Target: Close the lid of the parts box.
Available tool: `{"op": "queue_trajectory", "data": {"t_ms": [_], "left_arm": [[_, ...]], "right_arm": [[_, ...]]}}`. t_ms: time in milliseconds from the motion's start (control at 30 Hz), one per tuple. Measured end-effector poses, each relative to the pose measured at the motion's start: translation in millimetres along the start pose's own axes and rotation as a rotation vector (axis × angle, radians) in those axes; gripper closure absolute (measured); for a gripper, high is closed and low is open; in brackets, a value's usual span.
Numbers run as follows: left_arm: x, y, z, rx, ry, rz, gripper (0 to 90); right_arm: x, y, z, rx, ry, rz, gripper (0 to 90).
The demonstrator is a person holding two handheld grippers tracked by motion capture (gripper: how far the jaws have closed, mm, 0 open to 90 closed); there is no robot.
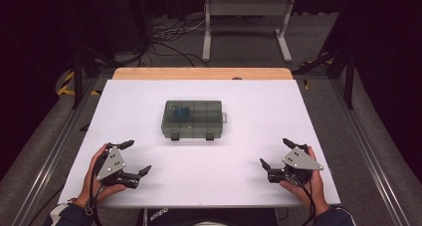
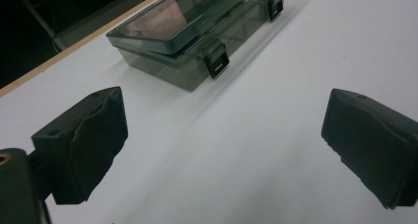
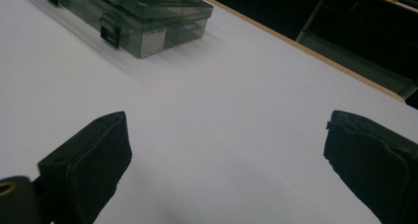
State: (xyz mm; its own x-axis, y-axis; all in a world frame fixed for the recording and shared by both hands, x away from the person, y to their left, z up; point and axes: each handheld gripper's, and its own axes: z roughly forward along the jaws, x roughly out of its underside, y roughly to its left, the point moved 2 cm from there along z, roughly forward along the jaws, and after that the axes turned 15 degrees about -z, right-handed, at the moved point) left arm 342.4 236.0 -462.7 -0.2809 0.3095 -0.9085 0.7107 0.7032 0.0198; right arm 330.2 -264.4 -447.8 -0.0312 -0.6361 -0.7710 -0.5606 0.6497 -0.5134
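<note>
Lidded grey compartment box (image 1: pixel 193 119) w/ blue item (image 1: pixel 181 112) inside; both grippers' jaws apart, nothing held.

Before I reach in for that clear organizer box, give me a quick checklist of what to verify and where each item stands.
1. Left gripper open: ok, jaws wide apart.
2. Right gripper open: ok, jaws wide apart.
3. Both grippers empty: ok.
4. Path to the organizer box free: ok, bare white table between.
5. Lid shut, both front latches down: ok.
6. What the blue item inside is: cannot tell.
</note>
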Motion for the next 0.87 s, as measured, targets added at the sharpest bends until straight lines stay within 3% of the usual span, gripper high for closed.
{"op": "queue_trajectory", "data": {"t_ms": [133, 267, 533, 667, 867], "left_arm": [[3.1, -3.3, -2.1, 0.015, 0.02, 0.016, 3.6], [2.7, -6.7, -4.3, 0.022, 0.02, 0.024, 3.4], [0.3, -6.3, -0.6, 0.033, 0.016, 0.021, 3.7], [-1.8, -8.4, -2.2, 0.018, 0.019, 0.059, 3.4], [-3.4, -4.7, 0.6, 0.008, 0.012, 0.043, 3.7]], "right_arm": [[0.8, 0.3, 0.2, -0.006, 0.008, 0.004, 4.3], [-2.8, 4.5, -1.4, -0.006, 0.005, -0.031, 4.2], [-1.3, 5.7, -8.3, -0.008, 0.007, -0.003, 4.1], [-3.1, 7.4, -11.0, 0.012, 0.028, -0.049, 4.1], [-0.4, 3.8, -11.3, 0.009, 0.008, -0.028, 3.9]]}}
